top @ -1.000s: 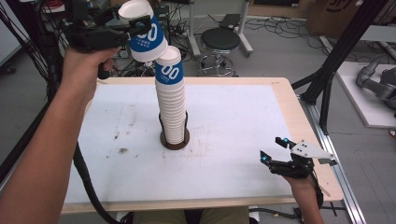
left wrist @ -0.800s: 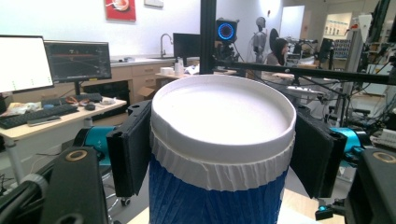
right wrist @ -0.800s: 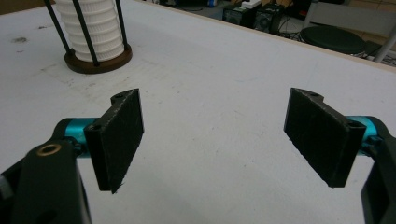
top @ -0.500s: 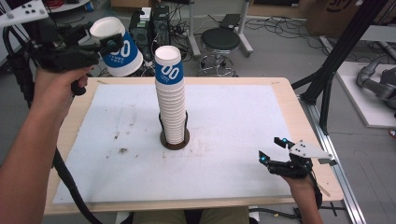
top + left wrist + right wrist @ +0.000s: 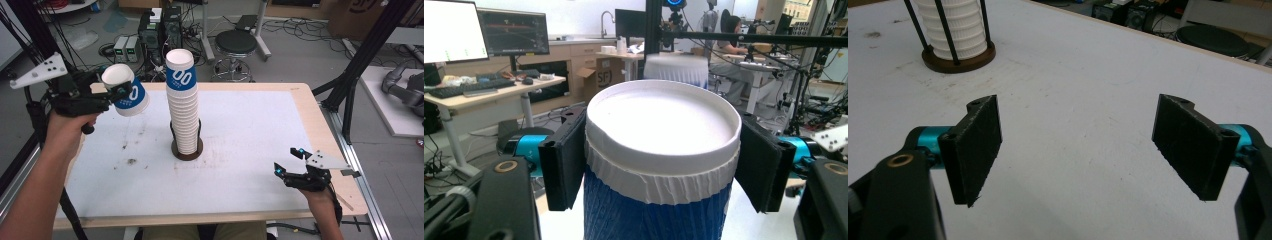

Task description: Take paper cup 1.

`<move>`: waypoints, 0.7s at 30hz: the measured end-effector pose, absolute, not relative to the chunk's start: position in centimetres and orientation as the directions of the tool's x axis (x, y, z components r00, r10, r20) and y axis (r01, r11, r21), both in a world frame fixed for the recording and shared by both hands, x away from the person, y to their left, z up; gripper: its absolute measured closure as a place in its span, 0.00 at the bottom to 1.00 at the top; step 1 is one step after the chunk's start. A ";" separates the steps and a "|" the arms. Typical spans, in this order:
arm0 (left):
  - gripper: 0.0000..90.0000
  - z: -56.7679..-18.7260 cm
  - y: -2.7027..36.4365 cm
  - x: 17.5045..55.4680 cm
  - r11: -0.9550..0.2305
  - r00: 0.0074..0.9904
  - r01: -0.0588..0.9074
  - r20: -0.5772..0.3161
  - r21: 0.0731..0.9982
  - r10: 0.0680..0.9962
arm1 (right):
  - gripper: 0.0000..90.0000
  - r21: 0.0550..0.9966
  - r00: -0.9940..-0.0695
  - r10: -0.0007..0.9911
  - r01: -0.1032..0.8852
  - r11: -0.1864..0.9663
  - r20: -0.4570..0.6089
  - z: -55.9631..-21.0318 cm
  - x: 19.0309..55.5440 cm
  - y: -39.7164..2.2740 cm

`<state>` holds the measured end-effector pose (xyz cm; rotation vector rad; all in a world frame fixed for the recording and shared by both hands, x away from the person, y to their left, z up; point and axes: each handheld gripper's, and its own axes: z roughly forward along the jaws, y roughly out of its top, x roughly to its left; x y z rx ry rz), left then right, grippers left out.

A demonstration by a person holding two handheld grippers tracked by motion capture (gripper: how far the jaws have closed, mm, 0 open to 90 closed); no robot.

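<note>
At upper left, my left hand-held gripper is clenching a cup. My right hand-held gripper is resting released at lower right.

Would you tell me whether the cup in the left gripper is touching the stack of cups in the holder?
Apart. The high view shows the cup held by the left gripper with open floor visible between it and the stack of cups.

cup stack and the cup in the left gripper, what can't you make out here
- Cup base: left gripper view, cut off by the bottom edge.
- Stack top: right gripper view, cut off by the top edge.
- Number of cups in the stack: high view, rims too small to count.
- Cup's far side logo: high view, turned away.
</note>
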<state>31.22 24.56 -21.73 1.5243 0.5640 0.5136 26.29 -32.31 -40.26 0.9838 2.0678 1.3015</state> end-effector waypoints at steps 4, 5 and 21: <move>0.33 -23.5 24.0 30.6 -0.029 0.783 0.035 -0.009 0.999 0.622 | 0.22 0.908 -0.617 0.786 0.307 0.287 -0.040 -40.3 26.4 -32.1; 0.33 -23.9 23.8 30.5 -0.033 0.785 0.038 -0.009 0.999 0.619 | 0.22 0.907 -0.620 0.784 0.305 0.292 -0.044 -40.4 26.4 -32.1; 0.33 -29.9 21.7 29.7 -0.059 0.815 0.095 -0.043 0.994 0.577 | 0.22 0.907 -0.638 0.769 0.299 0.296 -0.041 -40.3 26.6 -31.5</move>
